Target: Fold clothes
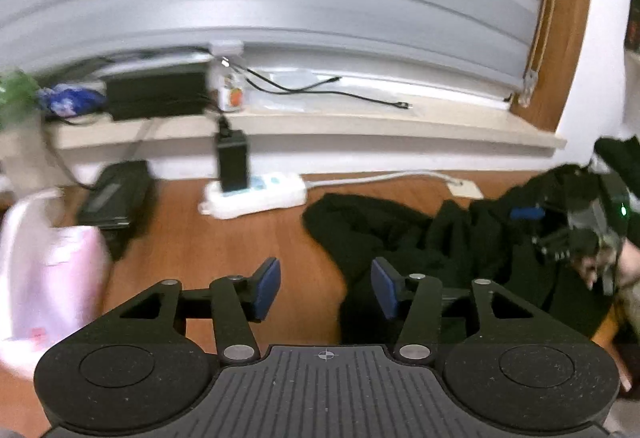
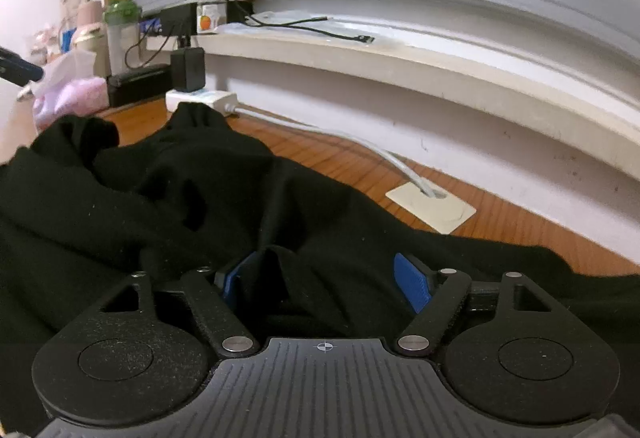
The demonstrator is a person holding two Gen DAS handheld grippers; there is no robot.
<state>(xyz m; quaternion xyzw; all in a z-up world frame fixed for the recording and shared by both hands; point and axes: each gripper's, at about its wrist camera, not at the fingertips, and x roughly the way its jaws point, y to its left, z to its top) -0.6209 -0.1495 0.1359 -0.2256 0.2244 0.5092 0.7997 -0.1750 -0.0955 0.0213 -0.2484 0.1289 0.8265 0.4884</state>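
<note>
We see the black garment (image 2: 168, 190) lying rumpled on the wooden floor (image 1: 240, 234), no neat fold in it yet, so most of the folding remains. Our left tool (image 1: 325, 288) stands apart over bare floor, holding nothing. Our right tool (image 2: 324, 284) is apart too, with a ridge of cloth between its pads, unpinched.

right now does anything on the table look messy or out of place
Yes: the black garment lies bunched and creased on the wooden table, not flat. A loose black cable also trails along the ledge.
</note>
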